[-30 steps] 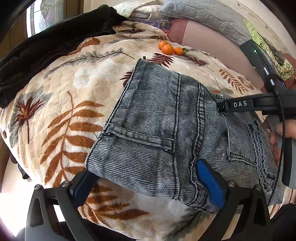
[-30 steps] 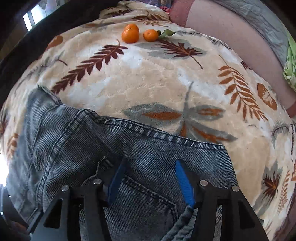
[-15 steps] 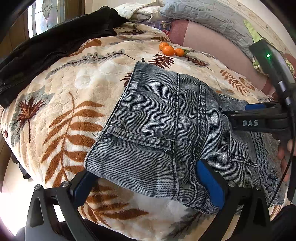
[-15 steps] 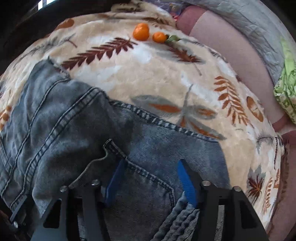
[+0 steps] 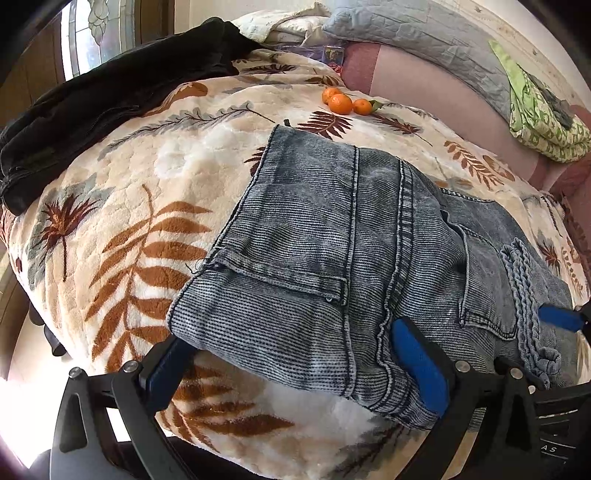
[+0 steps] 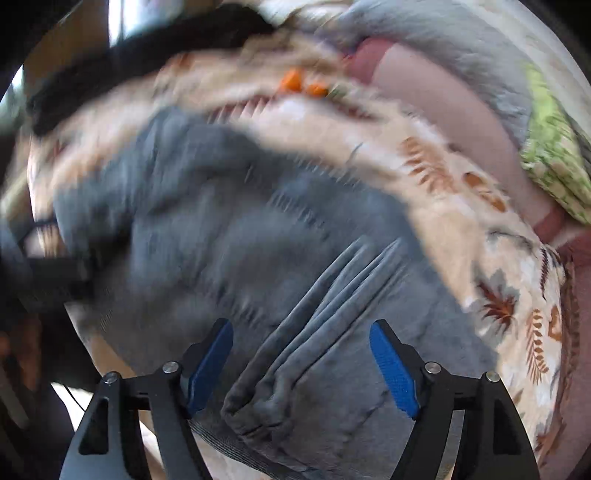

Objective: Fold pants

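Note:
Folded blue-grey jeans (image 5: 354,251) lie on a leaf-print blanket (image 5: 122,206), back pocket and braided belt (image 5: 521,295) facing up. My left gripper (image 5: 291,367) stands open at the jeans' near edge. Its left pad sits just off the corner and its right pad rests over the thick seam. In the right wrist view, which is blurred by motion, the jeans (image 6: 240,240) fill the middle. There my right gripper (image 6: 302,365) hovers above the braided belt (image 6: 295,350), jaws opening, pads touching nothing. One of its blue fingertips (image 5: 557,318) shows at the jeans' right side.
Three oranges (image 5: 341,103) lie on the blanket beyond the jeans. A black jacket (image 5: 110,99) sprawls at the far left. A grey pillow (image 5: 424,33) and a green patterned cloth (image 5: 543,125) sit at the back right. The bed's edge drops off just below my left gripper.
My right gripper has swung from above the jeans' right half to their near right side and its jaws have widened. The left gripper and the jeans have kept still.

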The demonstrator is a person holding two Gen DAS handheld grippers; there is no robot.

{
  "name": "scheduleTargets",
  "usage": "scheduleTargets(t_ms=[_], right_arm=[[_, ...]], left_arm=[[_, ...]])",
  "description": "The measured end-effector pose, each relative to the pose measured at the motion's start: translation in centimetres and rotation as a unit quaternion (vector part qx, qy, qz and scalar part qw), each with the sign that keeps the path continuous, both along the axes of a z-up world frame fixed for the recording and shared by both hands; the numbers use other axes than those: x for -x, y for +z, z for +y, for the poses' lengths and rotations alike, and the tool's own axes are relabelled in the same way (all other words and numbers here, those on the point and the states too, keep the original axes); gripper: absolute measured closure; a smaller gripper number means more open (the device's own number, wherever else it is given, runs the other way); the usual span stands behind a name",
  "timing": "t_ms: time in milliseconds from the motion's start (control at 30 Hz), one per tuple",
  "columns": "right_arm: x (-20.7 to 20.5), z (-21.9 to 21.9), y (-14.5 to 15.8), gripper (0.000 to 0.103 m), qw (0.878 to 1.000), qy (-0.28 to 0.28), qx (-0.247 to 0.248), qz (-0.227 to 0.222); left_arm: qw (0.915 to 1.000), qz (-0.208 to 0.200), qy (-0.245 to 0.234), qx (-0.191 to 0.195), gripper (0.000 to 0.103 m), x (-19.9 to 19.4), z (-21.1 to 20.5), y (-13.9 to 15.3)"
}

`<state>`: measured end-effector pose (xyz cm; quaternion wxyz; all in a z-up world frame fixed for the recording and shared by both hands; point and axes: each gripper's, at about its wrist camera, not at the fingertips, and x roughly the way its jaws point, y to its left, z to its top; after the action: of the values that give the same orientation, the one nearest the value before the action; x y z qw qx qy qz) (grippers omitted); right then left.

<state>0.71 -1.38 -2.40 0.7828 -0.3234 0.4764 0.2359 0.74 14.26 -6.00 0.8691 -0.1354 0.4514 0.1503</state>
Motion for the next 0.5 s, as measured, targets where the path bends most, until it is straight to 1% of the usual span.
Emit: scheduleTargets(t_ms=[33, 67, 100, 167, 233, 267, 300, 333, 367, 400, 433, 467, 500], right_arm=[[0.2, 0.1, 0.5, 0.02, 1.0, 0.0, 0.003, -0.02], [0.1, 0.1, 1.0, 0.019, 1.0, -0.003, 0.005, -0.016], [0.0, -0.2, 1.8, 0.019, 1.0, -0.013, -0.008, -0.011], [0.1, -0.8, 3.6, 0.019, 0.999, -0.025, -0.041, -0.025], [0.5, -0.8, 4.2, 0.018, 0.997, -0.023, -0.059, -0.032], [0.8, -0.4, 3.3, 0.014, 0.998, -0.017, -0.053, -0.022], [1.1, 0.3, 1.6, 0.011, 1.0, -0.001, -0.026, -0.004], [1.4, 0.8, 0.1, 0.011, 1.0, 0.013, 0.002, -0.008], [1.5, 0.7, 0.5, 0.01, 0.999, 0.013, -0.011, -0.035], [1.2, 0.5, 1.0, 0.01, 0.999, 0.004, -0.018, -0.026], [0.9, 0.0, 1.8, 0.01, 0.999, -0.01, -0.039, -0.016], [0.6, -0.8, 3.0, 0.01, 0.997, -0.023, -0.069, -0.017], [0.5, -1.5, 3.8, 0.01, 0.996, -0.032, -0.082, -0.024]], left_arm=[[1.0, -0.001, 0.0, -0.002, 0.001, 0.0, 0.0, 0.0], [1.0, -0.004, -0.001, -0.001, 0.001, 0.1, 0.0, 0.0], [1.0, -0.005, -0.001, 0.001, 0.001, 0.1, 0.1, 0.0], [1.0, -0.005, -0.002, 0.001, 0.001, 0.2, 0.2, 0.0], [1.0, -0.005, 0.0, 0.001, 0.001, 0.1, 0.2, 0.0], [1.0, -0.004, 0.0, 0.0, 0.001, 0.1, 0.1, 0.0], [1.0, -0.004, 0.0, 0.001, 0.001, 0.1, 0.1, 0.0], [1.0, -0.003, -0.001, -0.002, 0.001, 0.1, 0.1, 0.0], [1.0, -0.005, -0.002, -0.002, 0.001, 0.1, 0.1, 0.0], [1.0, -0.007, -0.003, -0.001, 0.001, 0.2, 0.1, 0.0], [1.0, -0.009, -0.004, 0.0, 0.001, 0.2, 0.2, 0.0], [1.0, -0.009, -0.005, 0.001, 0.001, 0.2, 0.2, 0.0], [1.0, -0.009, -0.004, 0.0, 0.001, 0.3, 0.2, 0.0]])
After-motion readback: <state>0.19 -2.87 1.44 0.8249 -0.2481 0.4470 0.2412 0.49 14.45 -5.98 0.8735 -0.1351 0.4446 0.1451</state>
